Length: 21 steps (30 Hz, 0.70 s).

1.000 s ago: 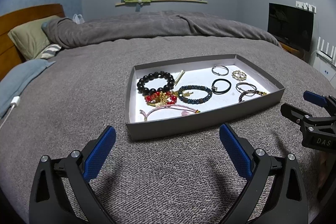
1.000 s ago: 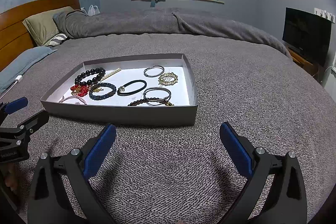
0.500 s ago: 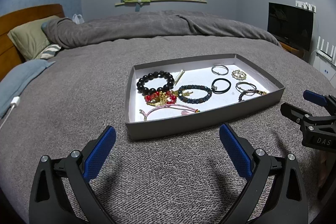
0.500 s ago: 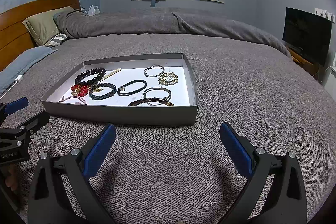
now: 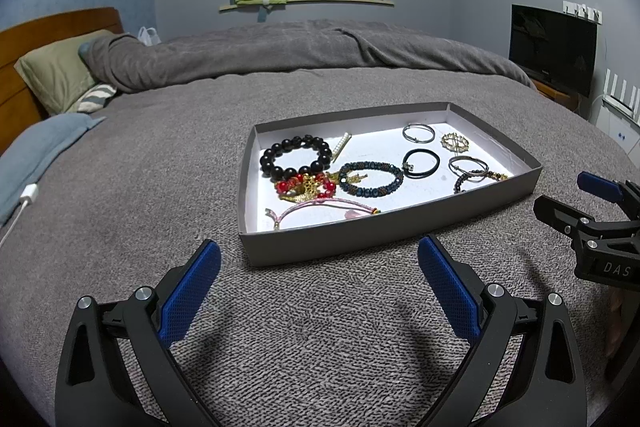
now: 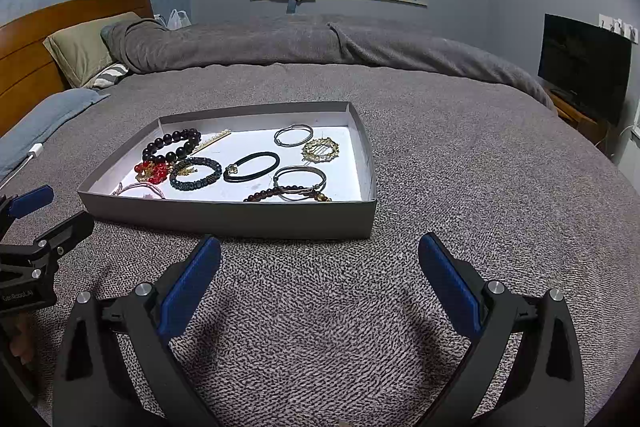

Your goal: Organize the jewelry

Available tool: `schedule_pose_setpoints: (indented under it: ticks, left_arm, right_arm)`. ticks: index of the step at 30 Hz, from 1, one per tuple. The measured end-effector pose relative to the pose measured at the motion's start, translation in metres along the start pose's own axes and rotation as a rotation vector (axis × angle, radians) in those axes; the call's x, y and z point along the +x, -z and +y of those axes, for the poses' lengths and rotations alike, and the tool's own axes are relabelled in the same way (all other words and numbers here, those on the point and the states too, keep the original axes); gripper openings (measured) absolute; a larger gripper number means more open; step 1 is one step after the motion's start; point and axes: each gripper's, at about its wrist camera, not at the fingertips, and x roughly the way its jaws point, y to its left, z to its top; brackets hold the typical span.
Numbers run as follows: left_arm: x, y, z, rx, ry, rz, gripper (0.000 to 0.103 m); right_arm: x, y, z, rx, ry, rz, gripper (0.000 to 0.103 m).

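A shallow grey tray (image 5: pixel 360 235) with a white floor lies on the grey bed cover; it also shows in the right wrist view (image 6: pixel 240 217). It holds several pieces: a black bead bracelet (image 5: pixel 295 159), a red and gold piece (image 5: pixel 306 185), a dark blue beaded bracelet (image 5: pixel 370 179), a black hair tie (image 5: pixel 421 163), a silver bangle (image 5: pixel 418 132), a gold ring-shaped brooch (image 5: pixel 455 141) and a pink cord bracelet (image 5: pixel 320 209). My left gripper (image 5: pixel 319 275) is open and empty just before the tray's near wall. My right gripper (image 6: pixel 319 267) is open and empty, also before the tray.
The grey bed cover (image 5: pixel 140 167) stretches all around the tray. A folded duvet (image 5: pixel 280 47), pillows (image 5: pixel 56 75) and a wooden headboard lie at the back left. A white charger cable (image 5: pixel 24 203) lies at the left. A dark TV (image 5: pixel 552 51) stands at the right.
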Motion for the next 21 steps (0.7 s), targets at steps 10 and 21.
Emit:
schedule_pose_setpoints:
  ticks: [10, 21]
  left_arm:
    - [-0.0001, 0.0003, -0.0002, 0.001, -0.001, 0.000, 0.098]
    - [-0.0019, 0.0013, -0.0066, 0.047, 0.036, -0.018, 0.098]
  right_arm:
    - [0.0000, 0.0000, 0.0000, 0.000, 0.000, 0.000, 0.098]
    - [-0.0003, 0.0002, -0.0004, 0.001, -0.001, 0.002, 0.098]
